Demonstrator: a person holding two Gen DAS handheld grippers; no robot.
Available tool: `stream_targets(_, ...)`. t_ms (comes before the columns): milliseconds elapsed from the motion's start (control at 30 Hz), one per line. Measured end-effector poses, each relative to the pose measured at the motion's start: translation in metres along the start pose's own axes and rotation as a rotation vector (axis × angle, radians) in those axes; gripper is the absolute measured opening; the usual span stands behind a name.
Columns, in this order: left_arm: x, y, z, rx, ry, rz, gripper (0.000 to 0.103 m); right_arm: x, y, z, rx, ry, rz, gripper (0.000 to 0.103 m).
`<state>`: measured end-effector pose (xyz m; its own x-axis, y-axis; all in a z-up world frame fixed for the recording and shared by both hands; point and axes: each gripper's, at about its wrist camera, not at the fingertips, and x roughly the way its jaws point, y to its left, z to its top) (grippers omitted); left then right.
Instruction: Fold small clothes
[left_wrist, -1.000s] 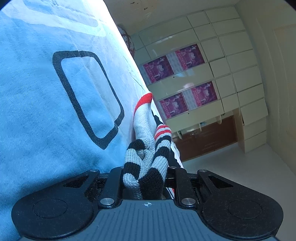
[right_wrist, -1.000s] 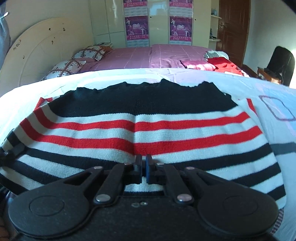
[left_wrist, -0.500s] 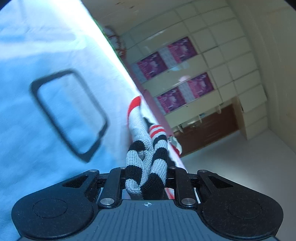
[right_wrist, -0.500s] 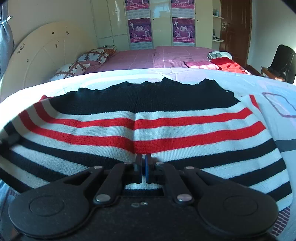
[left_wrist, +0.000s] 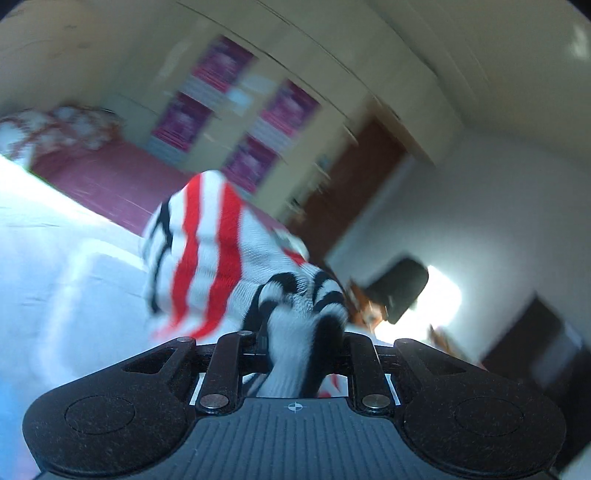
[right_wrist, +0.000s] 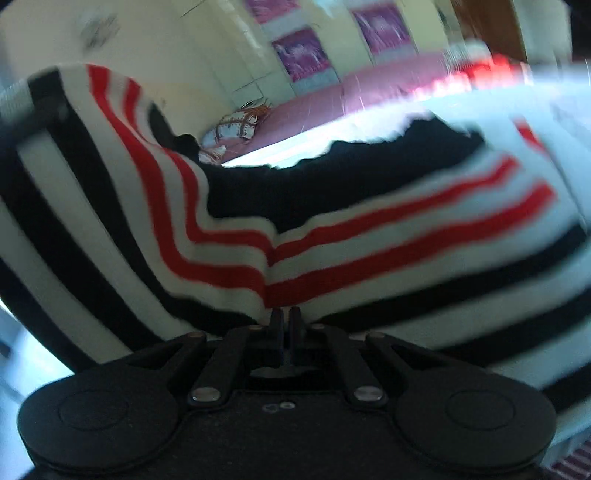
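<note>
In your left wrist view, the left gripper (left_wrist: 299, 343) is clamped on a bunched fold of the striped knit sweater (left_wrist: 207, 258), which trails away from the jaws toward the white bedspread (left_wrist: 55, 258). The knit is soft, light and stretchy; it will sag and slide, so hold thick gathered edges like this one, not a single layer. The tilted, blurred room suggests your wrist is rolled.

In your right wrist view, the right gripper (right_wrist: 283, 325) has its jaws opening, only a sliver apart, at the near edge of the sweater (right_wrist: 369, 258). I cannot tell whether cloth is between them. The garment's left side stands lifted and curling over while the rest lies on the bedspread (right_wrist: 480, 107). This gripper points down at the cloth.
</note>
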<state>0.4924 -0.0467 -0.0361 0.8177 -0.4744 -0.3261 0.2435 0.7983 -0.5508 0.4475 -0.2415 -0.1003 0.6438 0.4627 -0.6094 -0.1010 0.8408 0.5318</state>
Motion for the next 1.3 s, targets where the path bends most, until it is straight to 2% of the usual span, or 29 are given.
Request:
stream_targets(67, 0.031, -0.026, -0.018, 0.038, 0.07, -0.017, 0.019, -0.037, -0.036, 0.002, 0.117, -0.099, -0.012, 0.031)
stream_targets(167, 0.083, -0.053, -0.06, 0.043, 0.22, -0.042, 0.019, -0.092, -0.102, 0.003, 0.287, -0.168, -0.021, 0.044)
stream_targets(200, 0.099, -0.058, -0.078, 0.047, 0.283, -0.044, 0.02, -0.109, -0.124, 0.001, 0.345, -0.192, -0.006, 0.052)
stream_targets(233, 0.114, -0.063, -0.096, 0.062, 0.35, -0.023, 0.023, -0.125, -0.142, 0.0, 0.403, -0.211, 0.005, 0.061)
stream_targets(267, 0.118, -0.072, -0.109, 0.103, 0.358, 0.013, 0.029, -0.141, -0.156, 0.0, 0.444, -0.236, -0.004, 0.071)
stream_targets(300, 0.108, -0.081, -0.112, 0.137, 0.309, 0.01, 0.053, -0.155, -0.166, 0.0, 0.464, -0.261, -0.009, 0.072)
stream_targets(367, 0.082, -0.092, -0.105, 0.105, 0.279, -0.086, 0.083, -0.175, -0.177, 0.003, 0.47, -0.287, 0.027, 0.072)
stream_targets(433, 0.045, -0.102, -0.091, 0.131, 0.204, -0.103, 0.083, -0.185, -0.176, 0.004, 0.468, -0.286, 0.075, 0.073)
stream_targets(467, 0.025, -0.104, -0.084, 0.157, 0.165, -0.087, 0.083, -0.186, -0.173, 0.004, 0.463, -0.272, 0.104, 0.074)
stream_targets(533, -0.003, -0.088, -0.069, 0.165, 0.101, -0.028, 0.083, -0.179, -0.161, 0.003, 0.449, -0.221, 0.164, 0.076)
stream_targets(633, -0.02, -0.046, -0.05, 0.113, 0.102, 0.12, 0.083, -0.161, -0.142, -0.002, 0.429, -0.114, 0.214, 0.078)
stream_targets(700, -0.03, -0.022, -0.047, 0.073, 0.123, 0.2, 0.083, -0.149, -0.129, -0.005, 0.416, -0.05, 0.221, 0.078)
stream_targets(800, -0.038, 0.0, -0.054, 0.07, 0.161, 0.266, 0.083, -0.141, -0.114, -0.006, 0.394, -0.03, 0.213, 0.078)
stream_targets(933, -0.032, 0.008, -0.071, 0.047, 0.191, 0.282, 0.083, -0.114, -0.103, 0.007, 0.357, 0.011, 0.115, 0.075)
stream_targets(967, -0.036, 0.009, -0.073, 0.039, 0.19, 0.281, 0.083, -0.107, -0.098, 0.011, 0.324, 0.008, 0.095, 0.066)
stream_targets(1000, -0.02, 0.014, -0.077, 0.03, 0.189, 0.28, 0.083, -0.1, -0.091, 0.015, 0.268, 0.003, 0.064, 0.035)
stream_targets(1033, -0.019, 0.016, -0.078, 0.023, 0.188, 0.279, 0.083, -0.092, -0.083, 0.016, 0.201, 0.01, 0.017, 0.025)
stream_targets(1067, -0.018, 0.018, -0.078, 0.015, 0.188, 0.282, 0.083, -0.083, -0.075, 0.017, 0.139, 0.028, -0.038, 0.024)
stream_targets(1100, -0.002, 0.016, -0.078, 0.011, 0.188, 0.285, 0.083, -0.077, -0.067, 0.019, 0.078, 0.035, -0.069, 0.022)
stream_targets(1167, 0.004, 0.015, -0.077, 0.015, 0.175, 0.283, 0.083, -0.087, -0.051, 0.015, -0.066, -0.023, -0.074, 0.02)
stream_targets(1233, 0.009, 0.017, -0.077, 0.035, 0.154, 0.284, 0.083, -0.109, -0.032, 0.011, -0.174, -0.136, 0.012, 0.019)
stream_targets(1300, 0.008, 0.018, -0.076, 0.037, 0.138, 0.291, 0.083, -0.132, -0.028, 0.008, -0.191, -0.253, 0.104, 0.019)
